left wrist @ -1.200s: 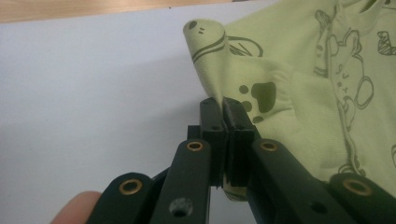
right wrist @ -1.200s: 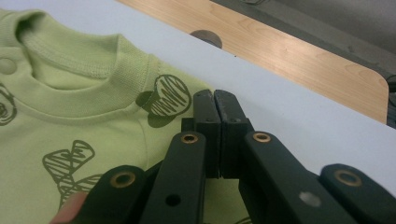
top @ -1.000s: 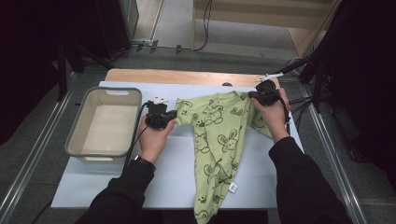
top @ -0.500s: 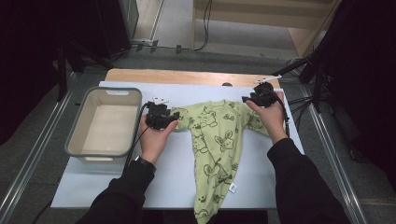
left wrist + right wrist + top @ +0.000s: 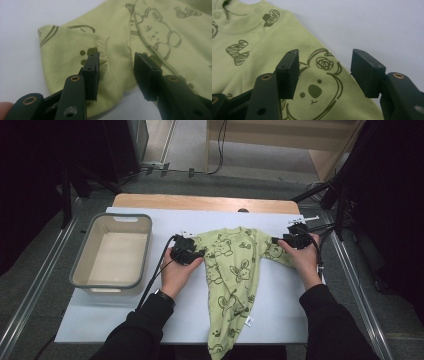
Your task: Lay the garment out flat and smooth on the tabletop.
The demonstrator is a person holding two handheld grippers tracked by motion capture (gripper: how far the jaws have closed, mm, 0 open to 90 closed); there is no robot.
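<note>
Table (image 5: 150, 320) with white top carries a light-green baby romper (image 5: 235, 270), spread face-up across the middle-to-right part, neckline toward the far edge, legs trailing off the near edge. Grey tub (image 5: 111, 251) sits near the left edge, apart from the cloth. Person works both tools at the garment's shoulders: left gripper (image 5: 192, 254) at the left sleeve, right gripper (image 5: 285, 240) at the right sleeve, close to the right edge.

Jaws on both have just been opening, then the left closed back a little. Both now stand part-open w/ cloth under or between the pads, neither pinching it; garment lies free on the top.

Risks, as a judgement: legs hang over the near edge, so w/ nothing holding it the romper could creep or slide off. Left sleeve looks bunched; a re-grip there may catch two layers & fold it under. Right pads sit near the sleeve edge; a shallow bite could slip off.

High view gives the whole layout, tub & overhang. Left gripper view (image 5: 116, 72) shows the gathered cuff seam (image 5: 106, 60) betw. the pads. Right gripper view (image 5: 324, 72) shows the koala print (image 5: 317, 87) & bare top past the sleeve edge.
</note>
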